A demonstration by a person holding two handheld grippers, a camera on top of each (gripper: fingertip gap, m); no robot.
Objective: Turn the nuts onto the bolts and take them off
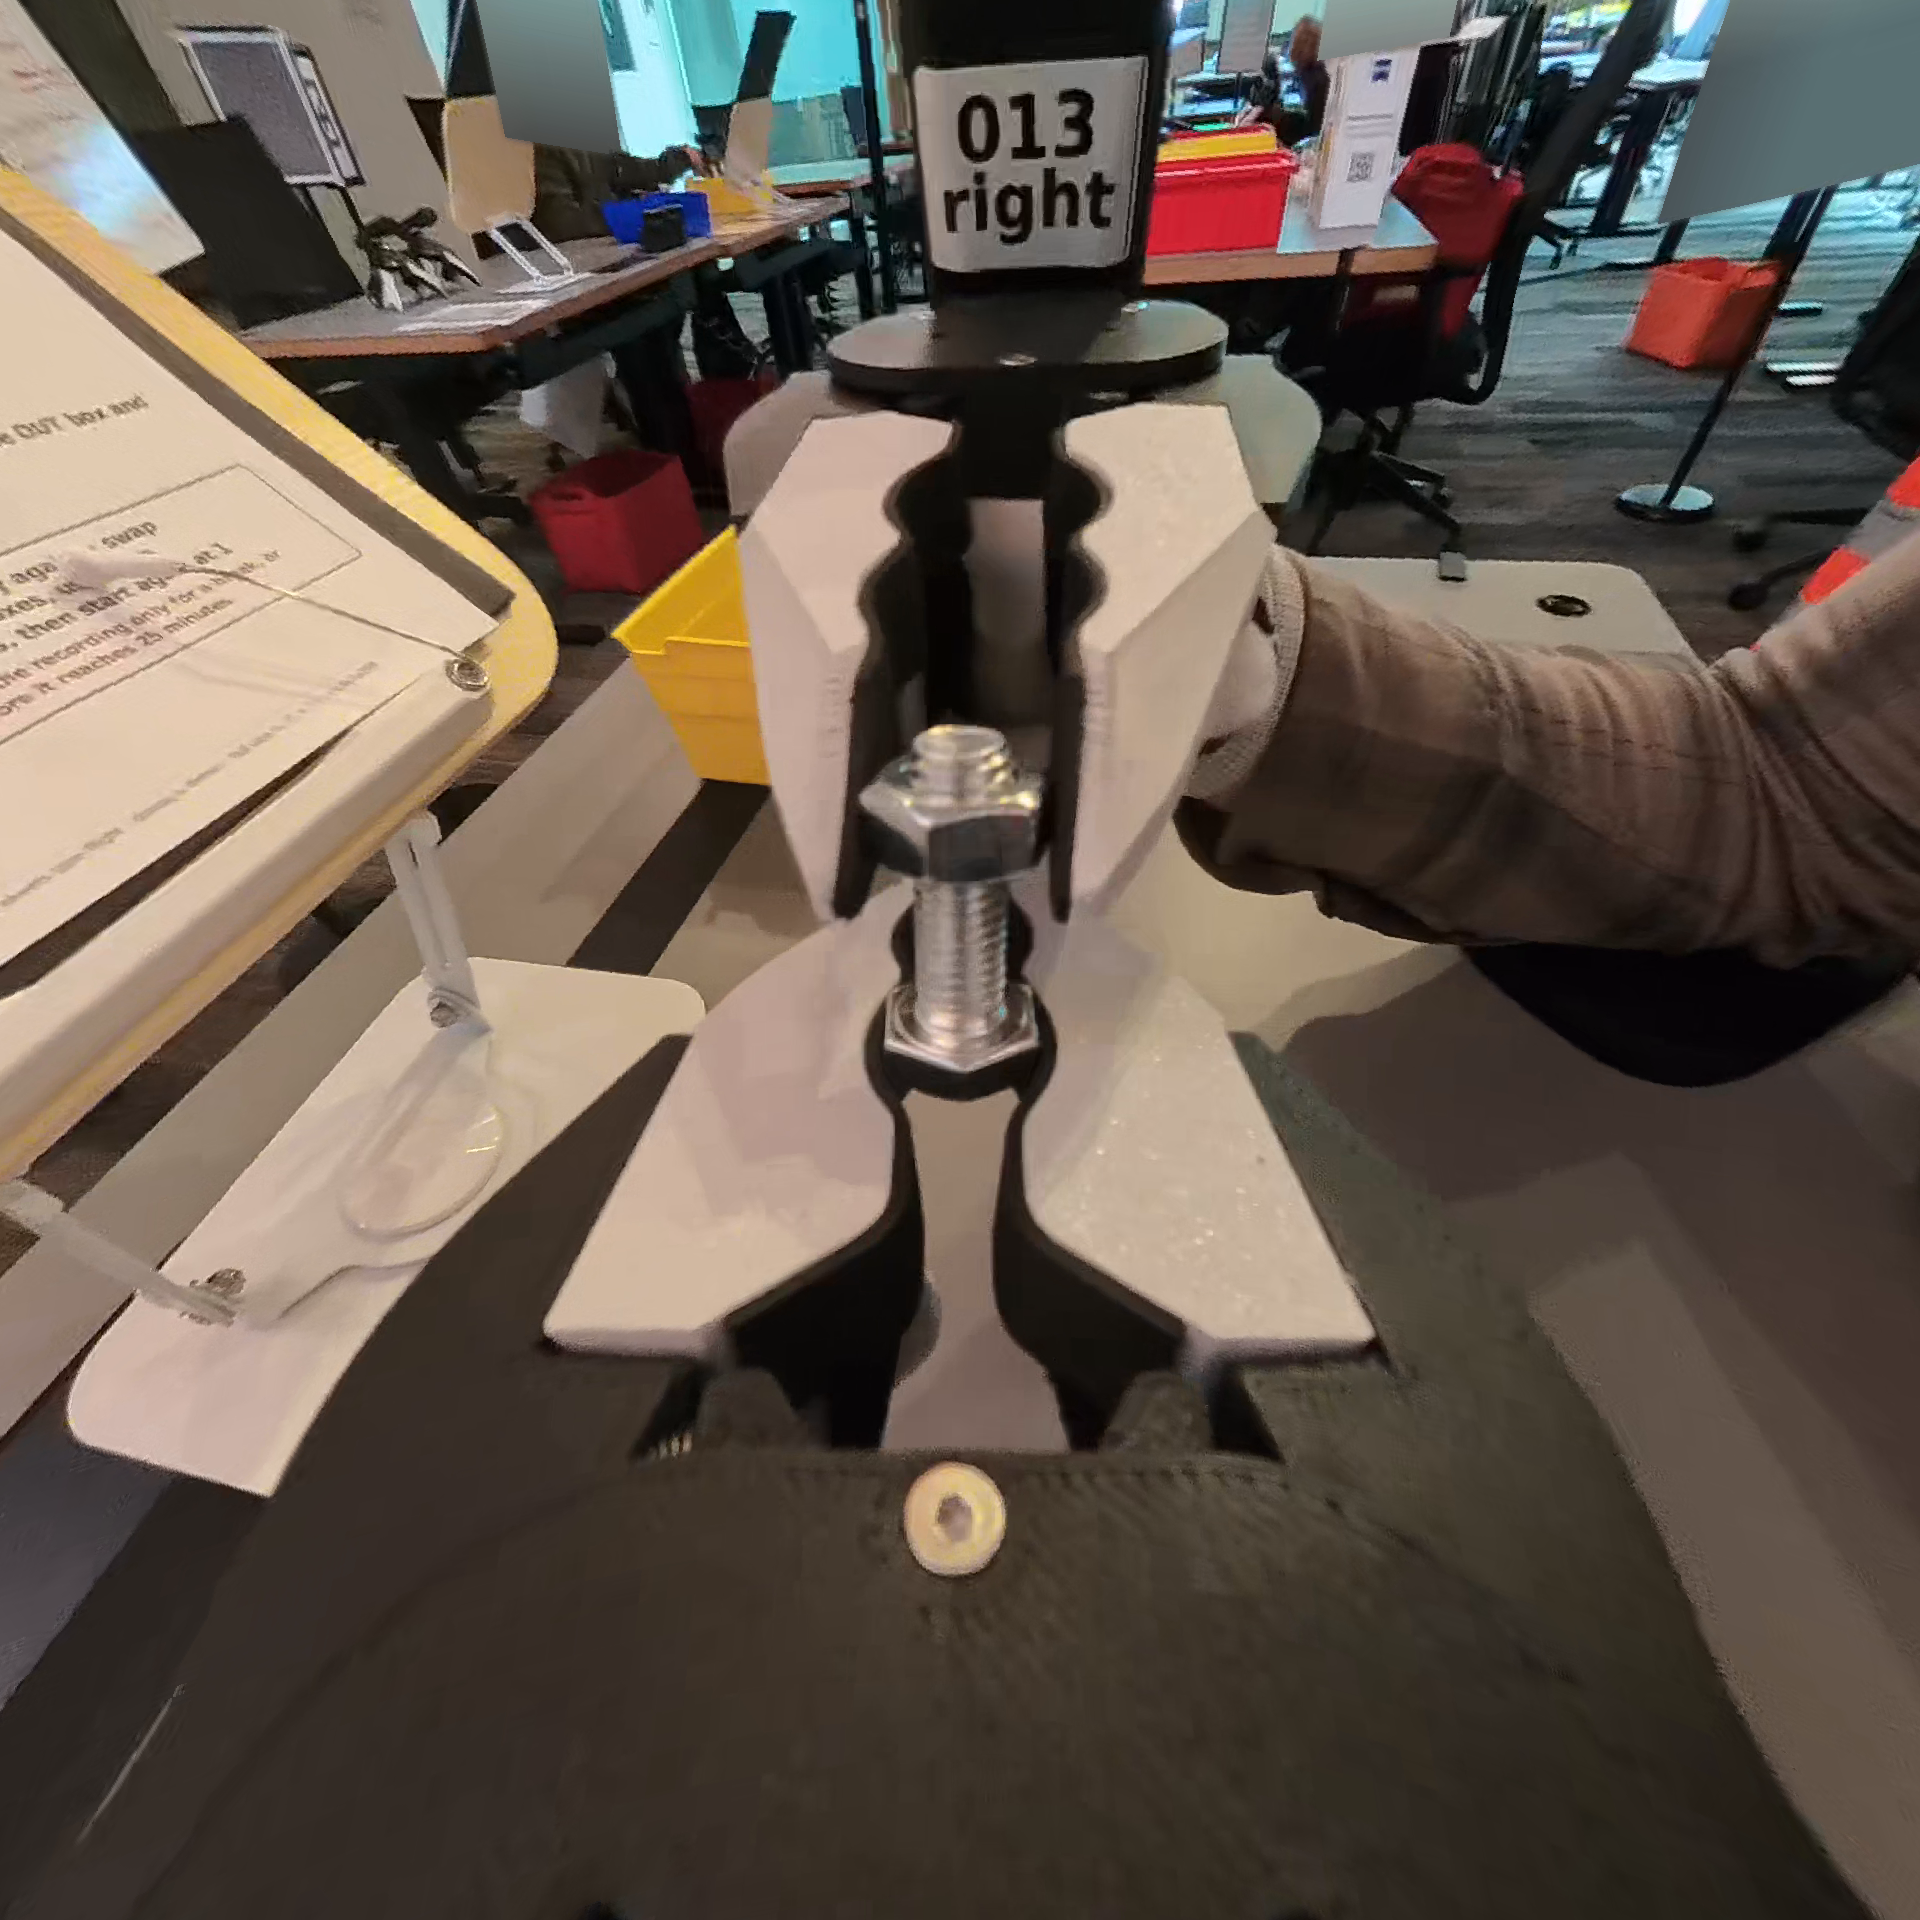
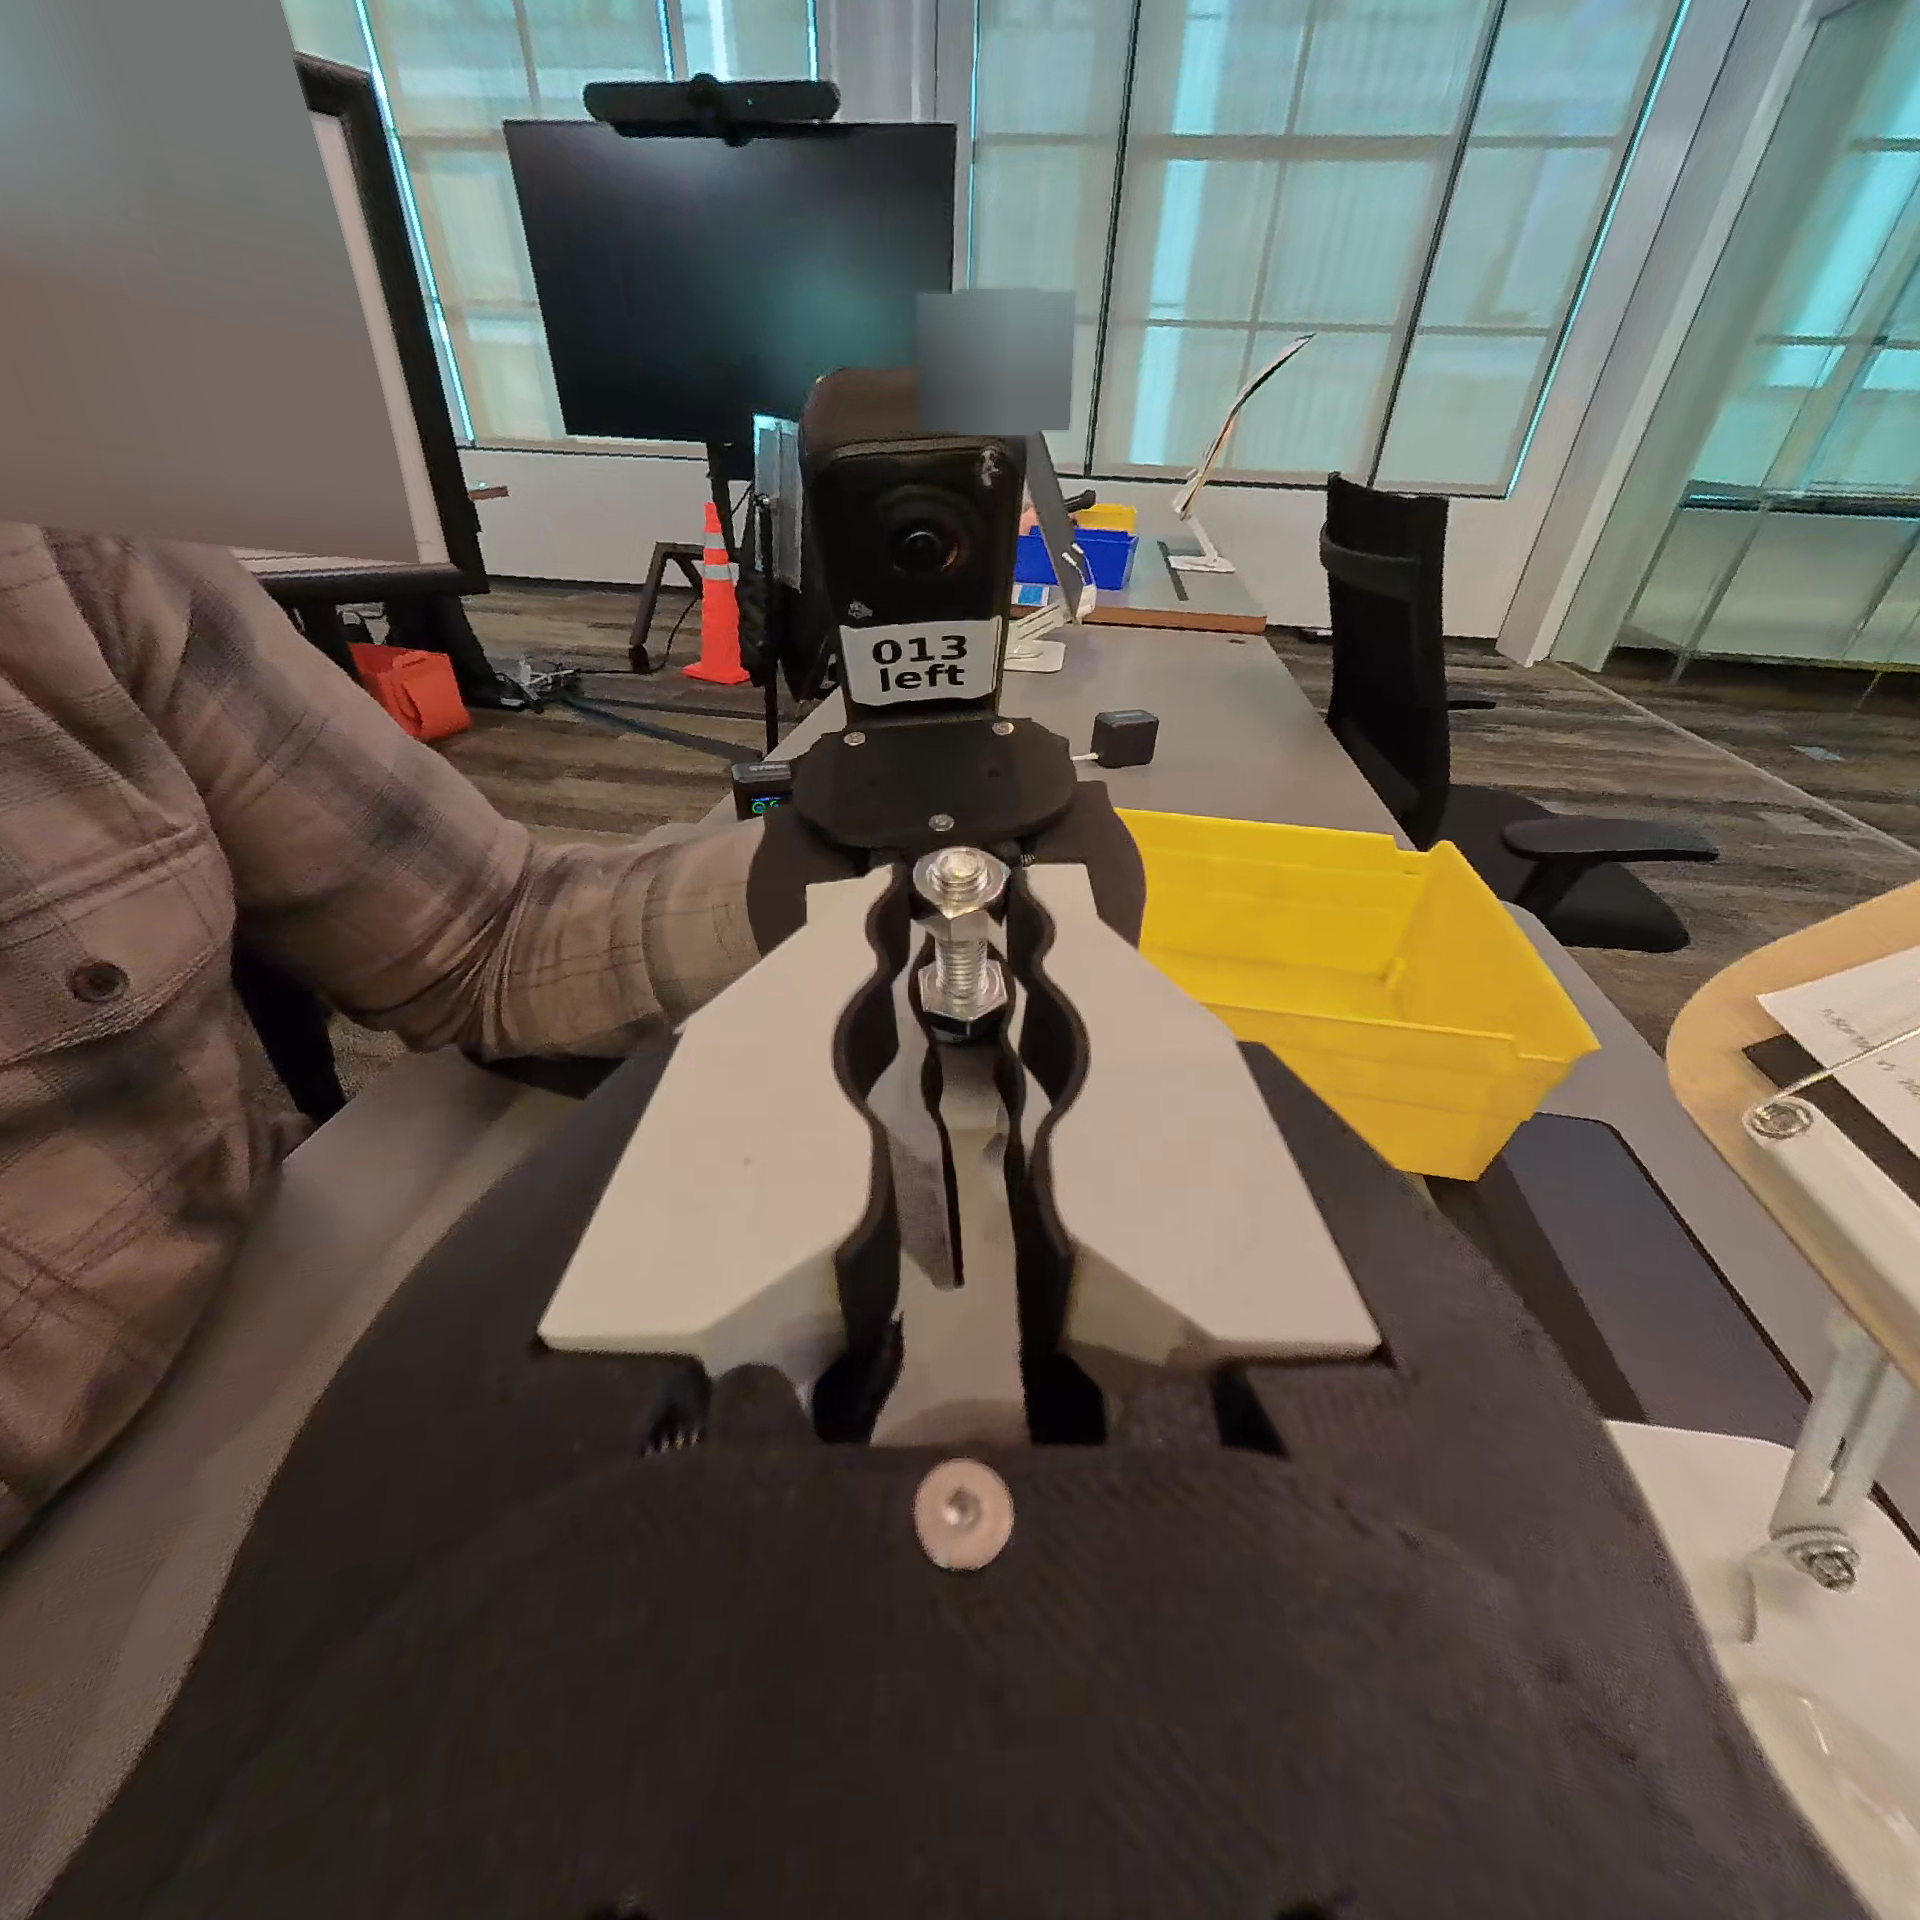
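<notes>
While the two grippers face each other nose to nose above the counter [image 2: 1195, 717], I see a single silver bolt [image 1: 958, 951] spanning the gap between them. In the left wrist view, my left gripper [image 1: 961, 1023] has its fingers [image 1: 769, 1132] closed on the bolt's hex head [image 1: 961, 1034], which sits in a scalloped notch of the black pads. Beyond it, the right gripper [image 1: 951, 831] comes in from the far side, and its fingers [image 1: 1153, 644] are clamped on the nut [image 1: 951, 816], which is threaded near the far end of the bolt, with bare thread showing between nut and head. In the right wrist view the same pair appears reversed: the nut [image 2: 958, 995] lies nearer the lens between the right gripper's [image 2: 961, 1013] pads, and the bolt [image 2: 958, 961] runs away toward the left gripper [image 2: 961, 904]. A plaid sleeve [image 2: 343, 883] reaches behind the left gripper. A yellow bin [image 2: 1340, 977] stands on the counter just beside the grippers, and a paper sheet on a tilted stand [image 1: 208, 582] rises to one side.
</notes>
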